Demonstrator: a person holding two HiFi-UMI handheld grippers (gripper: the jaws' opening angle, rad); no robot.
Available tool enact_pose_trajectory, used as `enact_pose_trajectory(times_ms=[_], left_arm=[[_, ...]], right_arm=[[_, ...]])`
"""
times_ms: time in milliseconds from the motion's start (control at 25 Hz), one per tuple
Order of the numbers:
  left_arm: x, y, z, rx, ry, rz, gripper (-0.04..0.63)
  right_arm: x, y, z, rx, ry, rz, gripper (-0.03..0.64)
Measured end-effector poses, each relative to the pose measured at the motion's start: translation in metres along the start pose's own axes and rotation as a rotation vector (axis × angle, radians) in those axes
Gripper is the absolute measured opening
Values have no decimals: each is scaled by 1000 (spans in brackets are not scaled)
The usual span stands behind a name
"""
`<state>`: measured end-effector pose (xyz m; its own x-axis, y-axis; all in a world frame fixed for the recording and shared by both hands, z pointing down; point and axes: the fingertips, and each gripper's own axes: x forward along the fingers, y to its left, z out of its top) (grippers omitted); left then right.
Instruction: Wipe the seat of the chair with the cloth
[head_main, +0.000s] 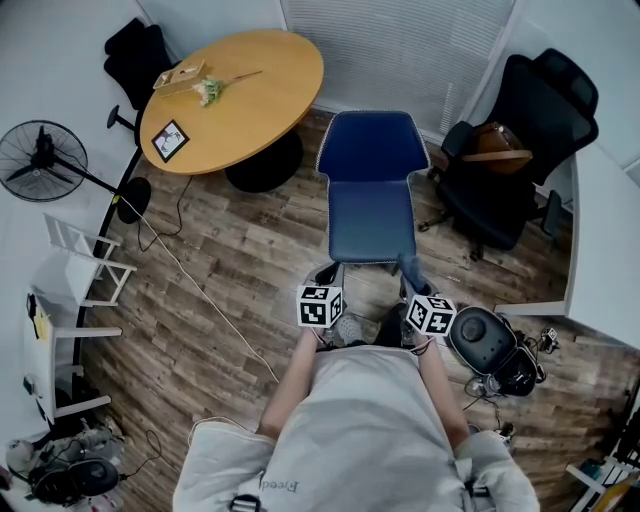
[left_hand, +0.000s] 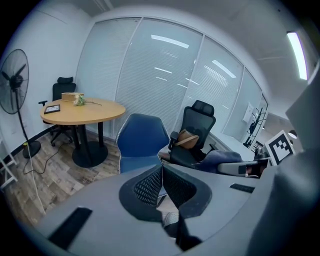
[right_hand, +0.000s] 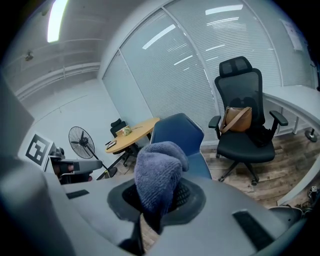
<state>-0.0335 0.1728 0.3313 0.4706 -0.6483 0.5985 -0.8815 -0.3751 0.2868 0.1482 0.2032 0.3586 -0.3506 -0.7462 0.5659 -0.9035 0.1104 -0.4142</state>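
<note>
The blue chair (head_main: 371, 150) stands just ahead of me, its seat (head_main: 372, 222) bare. My right gripper (right_hand: 159, 200) is shut on a grey-blue cloth (right_hand: 158, 172), which bulges up above the jaws. In the head view the cloth (head_main: 409, 269) hangs at the seat's near right corner, just off the front edge. My left gripper (left_hand: 161, 176) is shut with nothing in it and is held near the seat's front left, below its marker cube (head_main: 320, 305). In the left gripper view the blue chair (left_hand: 142, 141) lies straight ahead.
A round wooden table (head_main: 240, 95) with a tissue box and a picture frame stands at the back left. To the right are a black office chair (head_main: 510, 165) holding a brown bag, and a white desk (head_main: 600, 240). A fan (head_main: 42, 155) and a cable (head_main: 200, 290) lie at the left.
</note>
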Motion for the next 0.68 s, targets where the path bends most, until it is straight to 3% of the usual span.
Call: enact_pose_trajectory(times_ms=[520,680], left_arm=[[1,-5,1,-11,-14,-10,28],[0,-5,3,-49,-17,-23,28]], right_arm=[[-6,-1,1,-24,-9,2,54],[-5,0,1,-38,-6,-1,54]])
